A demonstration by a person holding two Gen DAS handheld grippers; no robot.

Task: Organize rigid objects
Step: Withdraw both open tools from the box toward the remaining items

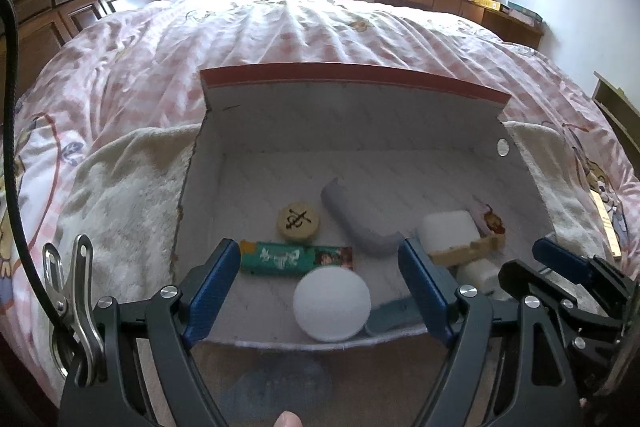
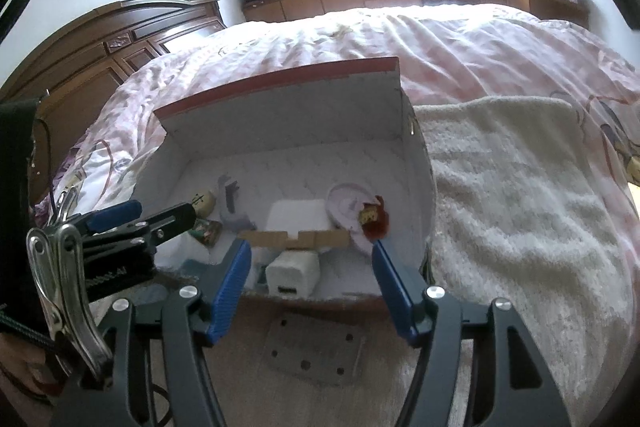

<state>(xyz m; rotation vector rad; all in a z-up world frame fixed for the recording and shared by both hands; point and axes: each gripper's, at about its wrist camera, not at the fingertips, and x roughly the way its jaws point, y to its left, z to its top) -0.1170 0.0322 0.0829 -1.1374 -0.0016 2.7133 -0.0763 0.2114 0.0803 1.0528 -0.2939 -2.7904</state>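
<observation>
On the bed, an open box [image 1: 360, 131] holds, from left to right, a wooden disc [image 1: 299, 221], a green pack [image 1: 296, 259], a white ball [image 1: 332, 303] and a charger [image 2: 293, 273]. Both the left gripper [image 1: 320, 267] and right gripper [image 2: 310, 259] hang at its near edge with jaws released, nothing grasped.

You see a white-lined box [image 1: 360, 131] with a red rim, a green wrapper [image 1: 294, 259], a white ball [image 1: 331, 303], blue gripper pads [image 1: 424, 287], and a pink checked bedspread [image 1: 280, 31].
</observation>
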